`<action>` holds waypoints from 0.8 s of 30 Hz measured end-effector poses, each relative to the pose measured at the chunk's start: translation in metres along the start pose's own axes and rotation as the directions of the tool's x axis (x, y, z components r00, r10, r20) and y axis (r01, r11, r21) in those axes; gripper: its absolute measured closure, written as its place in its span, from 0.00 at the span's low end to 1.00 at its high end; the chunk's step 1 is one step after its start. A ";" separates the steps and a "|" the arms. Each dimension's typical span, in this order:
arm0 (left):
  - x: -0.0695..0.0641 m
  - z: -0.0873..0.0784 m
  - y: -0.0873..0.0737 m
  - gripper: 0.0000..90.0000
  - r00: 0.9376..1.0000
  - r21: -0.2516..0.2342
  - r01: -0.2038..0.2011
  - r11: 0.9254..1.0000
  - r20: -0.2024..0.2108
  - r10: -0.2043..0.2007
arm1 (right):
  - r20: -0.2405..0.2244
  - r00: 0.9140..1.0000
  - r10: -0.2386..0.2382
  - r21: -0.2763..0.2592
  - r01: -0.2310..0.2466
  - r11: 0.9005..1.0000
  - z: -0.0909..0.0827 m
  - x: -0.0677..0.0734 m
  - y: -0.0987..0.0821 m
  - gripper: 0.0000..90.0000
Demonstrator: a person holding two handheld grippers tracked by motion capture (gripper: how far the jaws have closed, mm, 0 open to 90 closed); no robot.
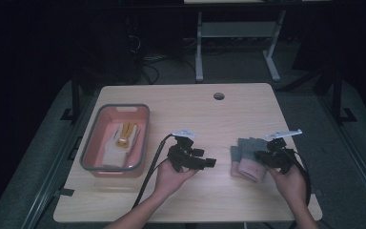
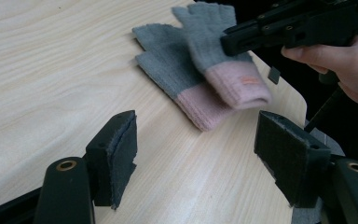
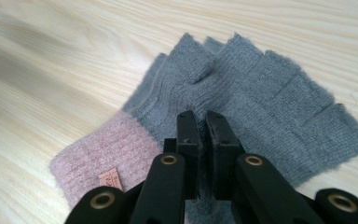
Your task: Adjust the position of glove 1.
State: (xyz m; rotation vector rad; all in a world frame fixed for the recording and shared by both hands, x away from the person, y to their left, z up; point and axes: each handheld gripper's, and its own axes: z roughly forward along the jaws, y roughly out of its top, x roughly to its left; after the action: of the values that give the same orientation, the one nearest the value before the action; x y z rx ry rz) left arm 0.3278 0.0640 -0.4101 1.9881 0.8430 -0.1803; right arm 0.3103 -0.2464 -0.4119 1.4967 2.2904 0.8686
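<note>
The high view looks down from above the table [image 1: 181, 102]; both gripper views sit close, sharing the gloves [image 2: 200, 70].

Your left gripper [image 1: 208, 162] is matt black, a blocky body with short stubs sticking out, and a pale grey three-cornered plate [image 1: 183, 133] sits on top of it. A thick black cable [image 1: 151, 164] loops from it toward the near edge of the tabletop [image 1: 205, 107]. Its jaws are flat black arms, each with a brass-ringed hole and a square dark pad [image 2: 121, 156] with frayed, fuzzy edges. Your right gripper [image 3: 204, 122] is built alike: black arms, brass-ringed rivets [image 3: 168, 160], rough-edged pads, its own grey plate [image 1: 283, 134], and a black cable [image 1: 306, 176]. Your forearms are bare, with no sleeve showing.
</note>
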 end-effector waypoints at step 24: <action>-0.003 0.031 -0.001 0.35 0.996 0.040 0.070 0.997 0.058 -0.072 | -0.090 0.995 0.037 0.028 -0.035 0.999 0.031 -0.001 0.011 0.77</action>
State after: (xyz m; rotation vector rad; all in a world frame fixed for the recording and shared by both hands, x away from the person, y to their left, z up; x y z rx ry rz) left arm 0.3316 0.0376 -0.4264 1.9794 0.8782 -0.2975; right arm 0.3351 -0.2332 -0.4298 1.5442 2.3541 0.9375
